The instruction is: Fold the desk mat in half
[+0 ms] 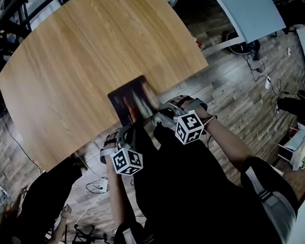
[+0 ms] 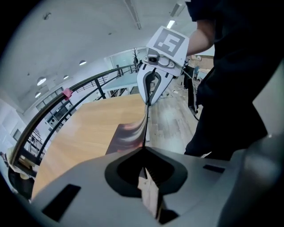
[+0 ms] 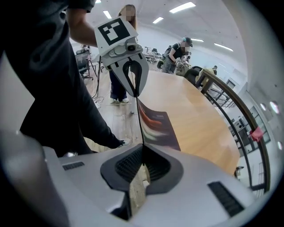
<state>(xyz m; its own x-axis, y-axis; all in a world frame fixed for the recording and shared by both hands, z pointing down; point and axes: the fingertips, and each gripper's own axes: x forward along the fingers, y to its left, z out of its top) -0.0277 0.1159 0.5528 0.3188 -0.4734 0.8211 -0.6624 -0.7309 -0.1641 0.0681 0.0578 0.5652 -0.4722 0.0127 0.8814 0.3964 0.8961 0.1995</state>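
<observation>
Two grippers are held side by side at the near edge of the desk (image 1: pixel 83 56), one in each hand. The left gripper (image 2: pixel 144 151) is shut tight on the desk mat (image 2: pixel 128 133). Its fingers (image 2: pixel 126 170) are pressed together, and only the thin edge of the mat is caught between them. The right gripper (image 3: pixel 142 150) is shut on the same edge in the same way, a little way along it. From each gripper view the other gripper can be seen at the far end of that edge, with the mat pinched in its tips too.

The desk mat is dark, with red and white marks on it. It is found by the near edge of the wooden desk, right in front of the person. Its near edge is lifted up off the wood and pulled straight between the two grippers. Its far part is laid flat on the desk. In the head view the lifted part is blurred.

A cube (image 1: pixel 127 161) with black and white squares is fixed on top of each gripper. A wooden floor (image 1: pixel 232 94) is seen past the desk, with cables (image 1: pixel 259 72) lying on it. A dark railing (image 2: pixel 62 99) is seen behind the desk in the left gripper view. Some people (image 3: pixel 177 51) are seen far back in the right gripper view.
</observation>
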